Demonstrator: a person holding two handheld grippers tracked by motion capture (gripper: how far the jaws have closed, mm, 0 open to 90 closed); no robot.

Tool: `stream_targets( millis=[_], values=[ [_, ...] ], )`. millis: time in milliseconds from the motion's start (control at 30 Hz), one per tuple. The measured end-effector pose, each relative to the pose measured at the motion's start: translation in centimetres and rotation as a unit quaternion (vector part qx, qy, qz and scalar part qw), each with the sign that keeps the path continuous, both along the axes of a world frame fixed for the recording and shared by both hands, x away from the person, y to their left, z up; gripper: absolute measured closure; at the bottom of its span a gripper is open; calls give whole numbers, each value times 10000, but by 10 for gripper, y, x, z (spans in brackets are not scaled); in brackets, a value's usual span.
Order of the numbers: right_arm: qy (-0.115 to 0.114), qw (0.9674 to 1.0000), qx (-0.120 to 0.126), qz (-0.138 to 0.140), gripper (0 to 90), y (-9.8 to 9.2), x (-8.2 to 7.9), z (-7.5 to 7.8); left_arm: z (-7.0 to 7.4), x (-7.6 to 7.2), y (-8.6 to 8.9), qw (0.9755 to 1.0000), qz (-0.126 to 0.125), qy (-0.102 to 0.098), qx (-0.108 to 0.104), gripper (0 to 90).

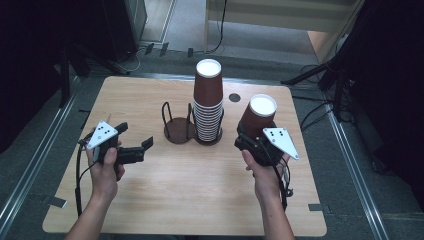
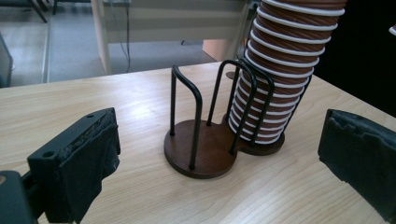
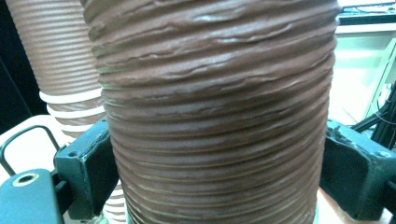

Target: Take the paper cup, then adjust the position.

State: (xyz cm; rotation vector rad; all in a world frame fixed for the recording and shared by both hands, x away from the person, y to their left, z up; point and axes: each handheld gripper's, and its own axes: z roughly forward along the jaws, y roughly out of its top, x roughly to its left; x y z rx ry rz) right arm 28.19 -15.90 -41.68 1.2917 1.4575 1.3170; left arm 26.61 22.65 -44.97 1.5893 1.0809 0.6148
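Cup (image 1: 258, 118) pinched upside down in our right tongs (image 1: 255, 140), just beside cup stack (image 1: 207, 102); empty holder (image 1: 177, 127) left of stack; left tongs (image 1: 134, 145) spread, hovering over tabletop (image 1: 190, 195).

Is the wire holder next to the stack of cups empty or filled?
Empty. The empty wire cup holder shows a bare round wooden base between its black loops; the stack of paper cups stands in the neighbouring holder.

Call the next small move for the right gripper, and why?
Probably carry the held cup left and over the empty holder. The right gripper has its jaws clamped on the cup's ribbed wall, that holder stands bare beside the full stack, and the left gripper idles open.
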Motion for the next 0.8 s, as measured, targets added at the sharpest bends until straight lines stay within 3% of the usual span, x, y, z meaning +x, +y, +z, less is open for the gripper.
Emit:
stream_targets(
  millis=[333,500,800],
  values=[
    [60,9999,-135,54,99,4,-4,-20,-9,3,-12,9995,-292,133,62,0],
    [146,9993,-337,108,99,11,-5,-31,-7,1,-17,9989,-463,99,37,0],
    [120,9987,-457,176,100,17,-5,-39,-10,3,-27,9965,-818,161,-66,0]
  ],
)
